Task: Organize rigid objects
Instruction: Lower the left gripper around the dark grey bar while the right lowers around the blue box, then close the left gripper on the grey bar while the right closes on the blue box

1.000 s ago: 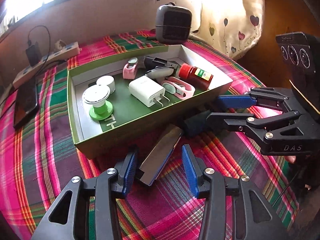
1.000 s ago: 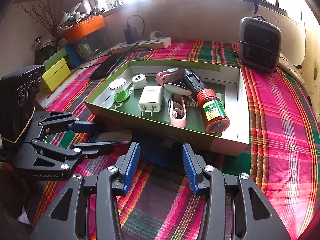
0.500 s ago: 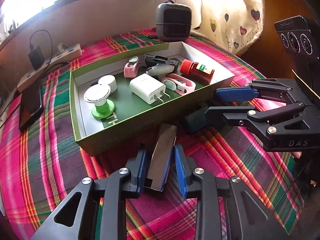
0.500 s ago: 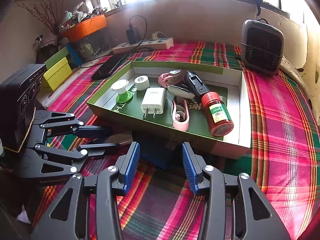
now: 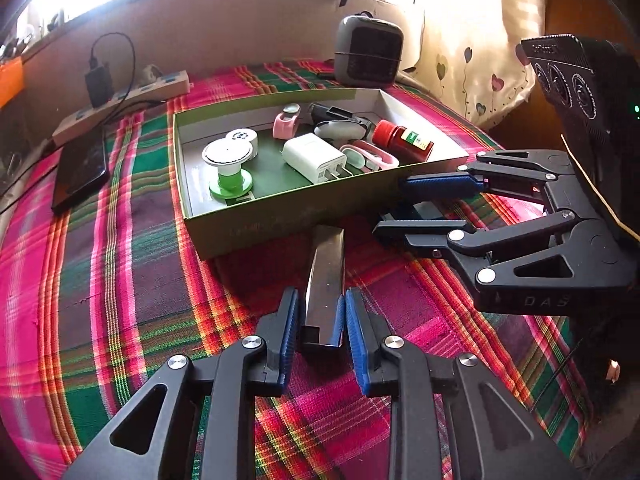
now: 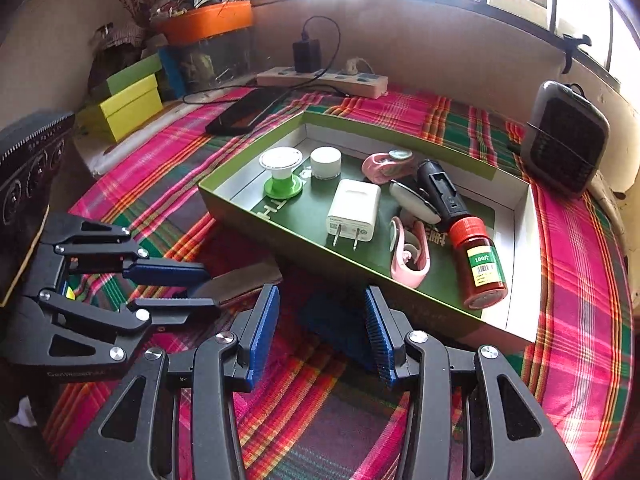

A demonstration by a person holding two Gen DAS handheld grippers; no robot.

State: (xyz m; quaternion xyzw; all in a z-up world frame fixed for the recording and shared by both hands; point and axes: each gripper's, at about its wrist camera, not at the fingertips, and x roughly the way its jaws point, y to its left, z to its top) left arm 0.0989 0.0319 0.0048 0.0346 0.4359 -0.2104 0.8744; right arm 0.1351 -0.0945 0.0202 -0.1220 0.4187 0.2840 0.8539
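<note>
Nearest to me, my left gripper (image 5: pixel 322 322) had just been closing, and its blue fingers (image 5: pixel 290 322) pinched the near end of a flat dark metallic bar (image 5: pixel 326 276) that lay on the plaid cloth (image 5: pixel 120 280) just in front of the green box (image 5: pixel 280 216), not yet lifted as far as I could judge. My right gripper (image 6: pixel 320 328) stood half spread around a dark blue block (image 6: pixel 340 324) that sat on the cloth against the box's near wall; the fingers flanked it, but I could not tell whether the pads pressed on it. So two pieces were left outside. Further in, the box already held most of the lot: a white charger (image 6: pixel 354 210), a spool on a green base (image 6: pixel 282 176), a white round cap (image 6: pixel 326 162), two pink clips, a black torch (image 6: pixel 440 192) and a red-capped bottle (image 6: pixel 480 260). I judged the sorting well along, with these last two to go in. The left wrist view showed the bar's whole length and my grip on it, while the blue block was mostly hidden behind the right gripper; the right wrist view showed that block plainly, and only a slice of the bar. Farthest off, that view alone showed yellow and green boxes (image 6: pixel 128 100) and an orange tub (image 6: pixel 208 20) by the window, and both showed the small heater (image 5: pixel 368 52), power strip and phone.
</note>
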